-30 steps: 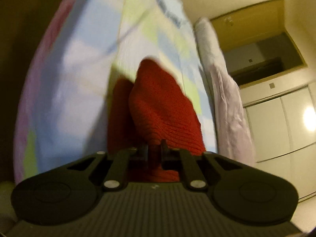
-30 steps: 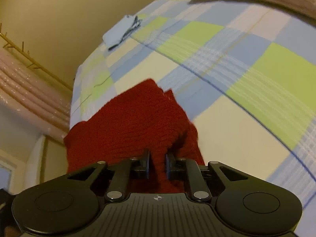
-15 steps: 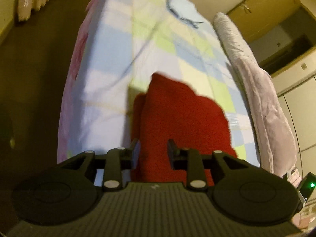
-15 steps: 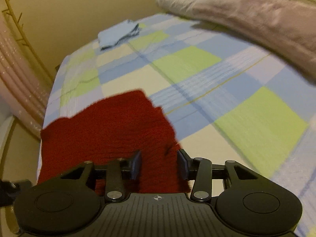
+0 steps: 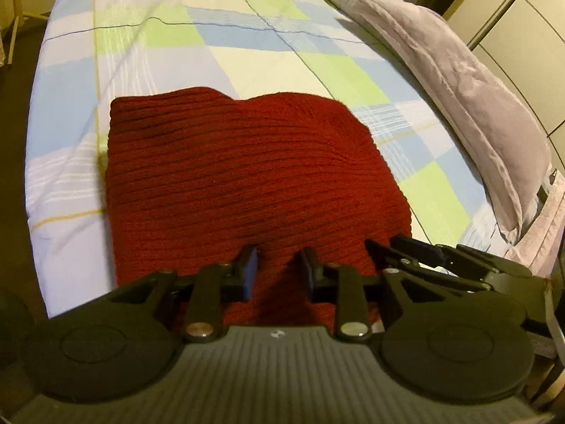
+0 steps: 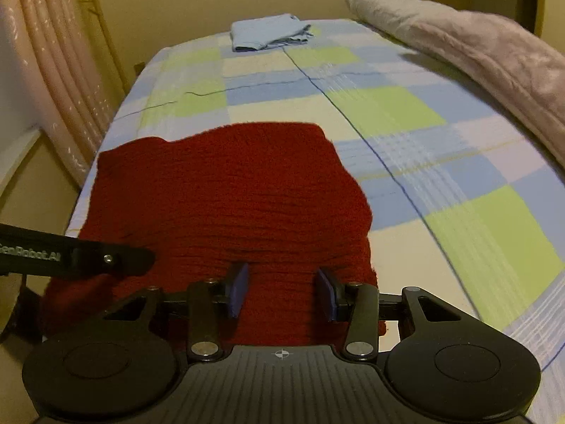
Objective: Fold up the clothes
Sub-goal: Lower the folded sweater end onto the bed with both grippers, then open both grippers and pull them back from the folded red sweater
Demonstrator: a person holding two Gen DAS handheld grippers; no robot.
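- The red knitted garment point(image 5: 243, 176) lies at the near end of the bed point(image 5: 212, 56), folded into a thick, roughly square pad, its near hem running under both grippers.
- It looks a soft, limp, fairly heavy rib knit: I'd expect it to sag and stretch if lifted by one point, and not to slip, since the ribs give plenty of bite.
- The best hold seems to be the two near corners of the top layer, pinched together with the layer below so the fold stays put.
- Left gripper point(image 5: 279, 272): fingers apart, knit between them but not pressed.
- Right gripper point(image 6: 280, 291): fingers wider apart over the near hem, nothing clamped.
- The ribs run across the bed; the far edge is wavy and faces the folded pale blue garment point(image 6: 268, 33) at the bed's far end, well apart.
- No clear long axis; perhaps slightly deeper along the bed.
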